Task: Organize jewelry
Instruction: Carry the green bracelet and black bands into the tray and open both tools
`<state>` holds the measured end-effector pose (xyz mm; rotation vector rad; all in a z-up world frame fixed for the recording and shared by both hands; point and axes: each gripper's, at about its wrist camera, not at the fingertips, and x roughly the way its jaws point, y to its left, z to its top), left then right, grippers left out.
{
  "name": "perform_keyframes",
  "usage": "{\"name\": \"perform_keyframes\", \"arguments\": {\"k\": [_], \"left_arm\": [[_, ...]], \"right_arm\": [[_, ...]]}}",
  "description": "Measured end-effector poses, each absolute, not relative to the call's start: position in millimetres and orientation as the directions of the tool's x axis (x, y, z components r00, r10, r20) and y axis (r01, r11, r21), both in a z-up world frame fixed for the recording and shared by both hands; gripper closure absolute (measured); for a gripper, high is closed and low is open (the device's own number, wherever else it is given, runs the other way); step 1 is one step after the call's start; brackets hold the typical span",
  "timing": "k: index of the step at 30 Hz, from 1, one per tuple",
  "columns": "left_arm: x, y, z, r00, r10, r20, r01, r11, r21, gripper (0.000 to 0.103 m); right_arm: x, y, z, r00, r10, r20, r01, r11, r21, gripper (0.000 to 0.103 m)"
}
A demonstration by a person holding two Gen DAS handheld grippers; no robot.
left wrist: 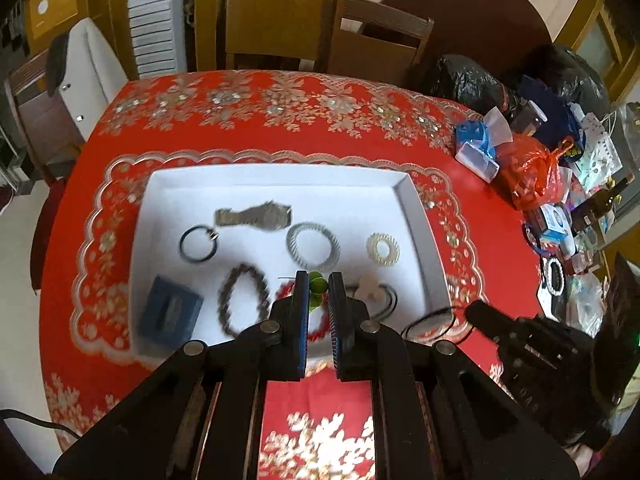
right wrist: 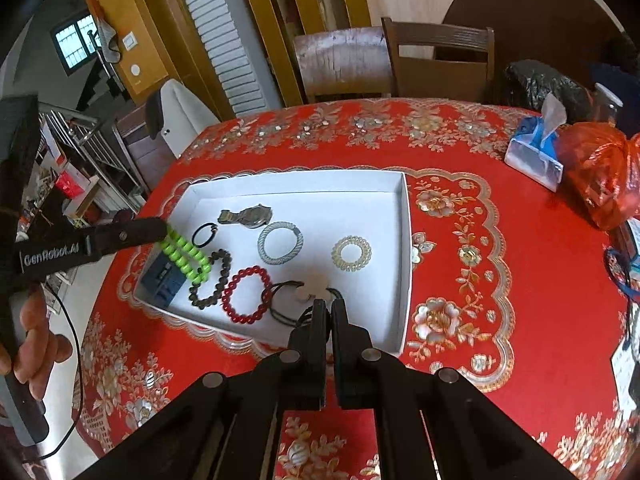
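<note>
A: Quick status on the L gripper (right wrist: 162,236)?

B: Jaws narrow, pinched on the green bead bracelet (right wrist: 186,258). It hangs from the tips over the left end of the white tray (right wrist: 404,240), above the blue box (right wrist: 162,282). In the L wrist view only a couple of green beads show between the pads.

A: And the R gripper (right wrist: 329,308)?

B: Jaws together, w/ black cord (right wrist: 280,300) caught at the tips, I think. The cord runs to a pale pendant (right wrist: 310,290) lying in the tray's near right part. Can't tell how firm that grip is.

A: So how to do this step well?

B: My read: the bracelet's being carried to a free spot. Keep the pinch steady, since beads are round and could slip. Lower it until it pools flat, then let go. Aim for bare tray floor, not on top of the dark bead bracelet (right wrist: 212,280) or red bead bracelet (right wrist: 246,294) just beside it.

A: Risk?

B: The dangling loop could snag the blue box or a neighbour and drag it. Also the R cord: lifting it may tug the pendant.

A: What's the green one look like?

B: Bright lime, glossy round beads, strung as a loop, limp, hanging folded into two rows.
</note>
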<state>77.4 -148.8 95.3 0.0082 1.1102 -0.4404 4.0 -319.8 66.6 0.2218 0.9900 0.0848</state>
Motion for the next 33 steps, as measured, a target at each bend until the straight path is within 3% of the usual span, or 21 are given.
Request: {"name": "perform_keyframes", "arguments": {"k": [13,21,24,26,28,31,33], "left_arm": [[148.7,-227.3,51.9,0.272,-0.327,-0.905,0.34,0.912,-0.227,0.095],[175.4,-223.3,10.9,0.224,-0.257,-0.94,0.284,0.94,-0.189,0.095],[180.9,-218.2,2.5,0.213,-0.243,-0.946,0.259,0.948,-0.185,0.095],[183.4,-215.0,-1.6,0.207,-0.236,-0.95,0.244,0.952,-0.184,0.095],[183.2,-213.2,-5.7,0.194,-0.224,-0.955,0.239,0.955,-0.175,0.086],[179.1,-207.8,-7.9,0.189,-0.226,-0.956,0.229,0.956,-0.181,0.066],[173.7,-203.0,-6.0,0.195,-0.229,-0.954,0.232,0.955,-0.182,0.064]], "right_arm": [[72.4,-346.0,14.5,0.437,0.14,-0.889,0.007,0.987,0.159,0.101],[91.9,-352.1,-11.4,0.383,0.145,-0.912,-0.008,0.988,0.154,0.101],[90.1,-356.4,-11.4,0.398,0.168,-0.902,0.006,0.983,0.186,0.094],[87.7,-358.8,-8.2,0.417,0.198,-0.887,0.019,0.974,0.226,0.079],[83.0,-358.3,-3.3,0.44,0.193,-0.877,0.033,0.973,0.231,0.068],[74.7,-354.6,3.4,0.458,0.2,-0.866,0.047,0.967,0.248,0.068],[67.5,-352.9,8.4,0.471,0.204,-0.859,0.057,0.964,0.26,0.068]]}}
